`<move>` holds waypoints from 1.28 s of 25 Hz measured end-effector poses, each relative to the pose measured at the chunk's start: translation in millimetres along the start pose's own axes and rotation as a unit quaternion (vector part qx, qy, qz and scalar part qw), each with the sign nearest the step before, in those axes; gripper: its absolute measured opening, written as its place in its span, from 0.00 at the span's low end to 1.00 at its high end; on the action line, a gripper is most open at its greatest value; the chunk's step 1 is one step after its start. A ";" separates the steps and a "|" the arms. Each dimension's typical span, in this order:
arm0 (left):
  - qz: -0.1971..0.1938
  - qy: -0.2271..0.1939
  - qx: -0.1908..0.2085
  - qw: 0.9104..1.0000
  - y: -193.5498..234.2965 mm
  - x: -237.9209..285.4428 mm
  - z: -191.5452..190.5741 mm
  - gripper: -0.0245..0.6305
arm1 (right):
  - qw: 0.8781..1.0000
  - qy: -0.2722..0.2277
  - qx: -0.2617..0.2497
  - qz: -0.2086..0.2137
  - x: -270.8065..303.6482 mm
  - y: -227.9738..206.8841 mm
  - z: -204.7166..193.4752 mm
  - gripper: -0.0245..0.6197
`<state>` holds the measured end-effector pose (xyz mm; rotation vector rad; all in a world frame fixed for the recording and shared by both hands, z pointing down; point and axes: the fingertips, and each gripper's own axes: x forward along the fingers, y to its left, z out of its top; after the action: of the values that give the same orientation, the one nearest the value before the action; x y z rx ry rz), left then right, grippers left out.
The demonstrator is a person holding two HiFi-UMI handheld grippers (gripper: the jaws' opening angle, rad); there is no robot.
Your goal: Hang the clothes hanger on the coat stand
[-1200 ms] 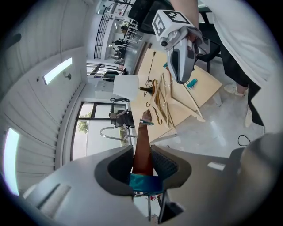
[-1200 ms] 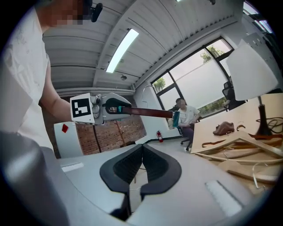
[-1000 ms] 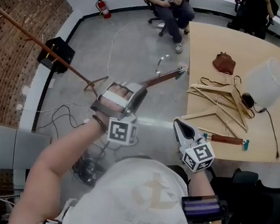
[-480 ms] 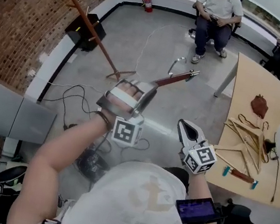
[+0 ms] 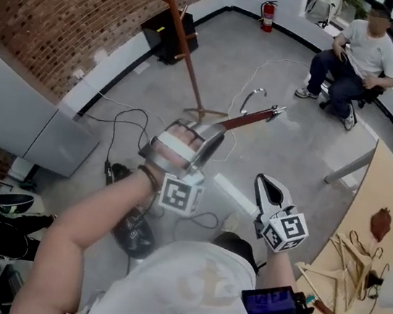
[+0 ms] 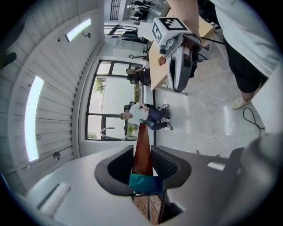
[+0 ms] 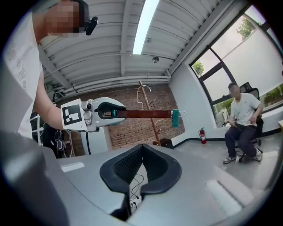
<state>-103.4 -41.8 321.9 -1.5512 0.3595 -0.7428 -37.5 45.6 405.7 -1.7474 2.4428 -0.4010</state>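
My left gripper (image 5: 210, 130) is shut on one end of a clothes hanger (image 5: 250, 118), a brown wooden bar with teal end caps and a metal hook (image 5: 252, 96). I hold it raised, and it points away from me over the floor. In the left gripper view the bar (image 6: 142, 148) runs out between the jaws. The coat stand (image 5: 181, 26), a brown pole with pegs, stands beyond the hanger by the brick wall, apart from it. My right gripper (image 5: 267, 181) hangs lower to the right, shut on nothing. The right gripper view shows the hanger (image 7: 143, 114) level in front of the stand (image 7: 151, 119).
A wooden table (image 5: 390, 181) at the right carries several more hangers (image 5: 345, 261). A person sits on a chair (image 5: 358, 56) at the back right. A black box (image 5: 172, 33), a fire extinguisher (image 5: 268, 13) and floor cables (image 5: 122, 141) lie around the stand.
The view has swung left. The coat stand now sits upper centre and nearer, and the table has slid to the right edge. The left gripper still holds the hanger raised.
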 end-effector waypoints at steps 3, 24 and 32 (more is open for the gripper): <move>0.003 0.021 -0.007 1.000 19.3 22.3 -34.3 0.23 | 1.000 0.008 -0.014 0.027 45.1 -11.2 20.9 0.06; -0.019 0.136 -0.049 0.989 10.3 156.8 -194.4 0.23 | 0.993 0.020 -0.020 0.112 237.8 -107.5 59.2 0.06; -0.018 0.131 -0.049 0.990 -5.0 206.9 -276.7 0.23 | 0.994 0.009 -0.022 0.110 341.2 -115.2 79.7 0.06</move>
<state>-129.6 -383.0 369.3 -1.5574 0.5711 -0.9737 -25.9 -322.3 382.5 -1.4725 2.6399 -0.3434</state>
